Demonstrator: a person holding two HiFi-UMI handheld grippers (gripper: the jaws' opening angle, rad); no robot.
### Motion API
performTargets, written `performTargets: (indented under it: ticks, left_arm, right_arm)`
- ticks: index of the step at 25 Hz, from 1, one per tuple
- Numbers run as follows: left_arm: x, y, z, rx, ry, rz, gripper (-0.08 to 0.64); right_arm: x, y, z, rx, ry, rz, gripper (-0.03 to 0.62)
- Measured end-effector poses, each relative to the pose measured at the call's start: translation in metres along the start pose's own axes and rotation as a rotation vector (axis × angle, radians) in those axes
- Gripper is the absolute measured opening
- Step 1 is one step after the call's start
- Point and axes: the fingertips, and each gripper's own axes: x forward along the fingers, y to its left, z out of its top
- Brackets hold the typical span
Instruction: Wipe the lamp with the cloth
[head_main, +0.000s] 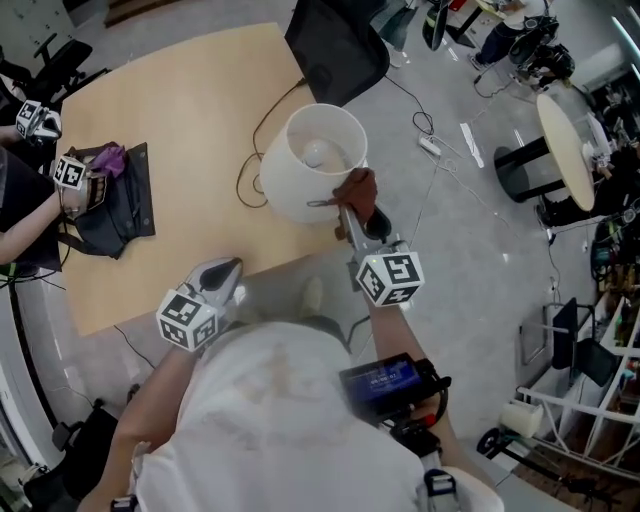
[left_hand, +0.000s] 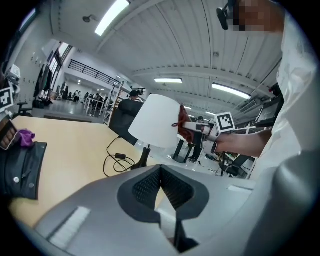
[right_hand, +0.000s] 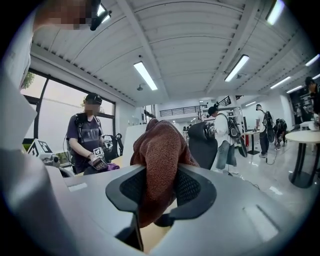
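Lamp (head_main: 298, 196), white (brown cloth (head_main: 357, 189) alongside)

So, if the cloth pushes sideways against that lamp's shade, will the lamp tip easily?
Likely tippy: the lamp has a wide shade on a thin stem, so a high sideways push has leverage. The shade looks thin and may flex or dent. The cloth in the right gripper is soft and bunched, so light strokes should be fine.

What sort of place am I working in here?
Probably an open-plan lab or workshop: ceiling strip lights, an office chair and round table on grey floor, another person holding marker-tagged gear.
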Motion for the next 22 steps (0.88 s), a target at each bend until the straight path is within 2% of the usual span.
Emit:
performTargets:
  ticks: [8, 12, 14, 17, 19, 22]
  left_arm:
    - [0.029, -0.021, 0.014, 0.018, 0.000, -0.022, 0.002]
    - [0.043, -0.025, 0.026, 0.017, -0.008, -0.018, 0.002]
    - [0.047, -0.026, 0.033, 0.014, -0.018, -0.007, 0.002]
    - [0.051, -0.023, 0.045, 0.011, -0.040, 0.019, 0.002]
    - [0.052, -0.018, 0.051, 0.007, -0.052, 0.045, 0.002]
    - [0.054, -0.013, 0.058, 0.002, -0.065, 0.078, 0.002]
  right_arm:
    - [-0.005, -0.015, -0.088, 0.113, 0.189, 0.025, 0.143]
    - [-0.008, -0.029, -0.102, 0.118, 0.241, 0.030, 0.142]
    - [-0.014, -0.042, -0.090, 0.162, 0.200, 0.026, 0.141]
    - [-0.021, -0.063, -0.040, 0.268, 0.032, 0.065, 0.133]
    - [-0.017, -0.069, -0.003, 0.263, -0.049, 0.110, 0.132]
    - [-0.004, -0.064, 0.044, 0.206, -0.104, 0.221, 0.133]
